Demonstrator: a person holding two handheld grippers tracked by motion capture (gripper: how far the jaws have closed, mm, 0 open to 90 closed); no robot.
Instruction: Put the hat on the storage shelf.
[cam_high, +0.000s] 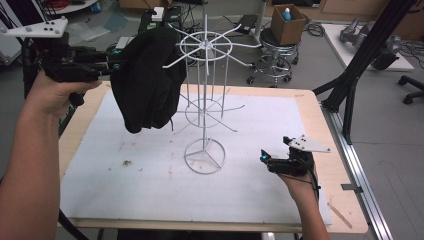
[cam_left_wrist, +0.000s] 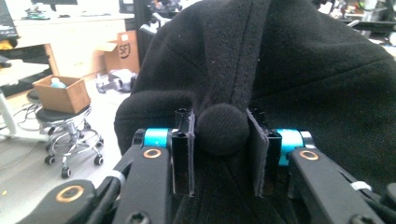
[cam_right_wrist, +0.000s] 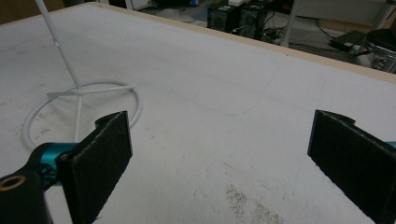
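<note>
Black cap (cam_high: 147, 80) clamped in raised left gripper (cam_left_wrist: 223, 135) — right gripper (cam_right_wrist: 219, 154) low, agape.

black cap (cam_left_wrist: 280, 70) cut off by frame, rack (cam_right_wrist: 79, 93) top cropped

The table (cam_high: 310, 120) is viewed from above and behind, looking forward and down. Black cloth (cam_left_wrist: 299, 70) is seen at very close range from the left hand-held gripper's camera. The wire stand's base (cam_right_wrist: 84, 109), shared with the high view, is seen low across the table from the right one.
</note>
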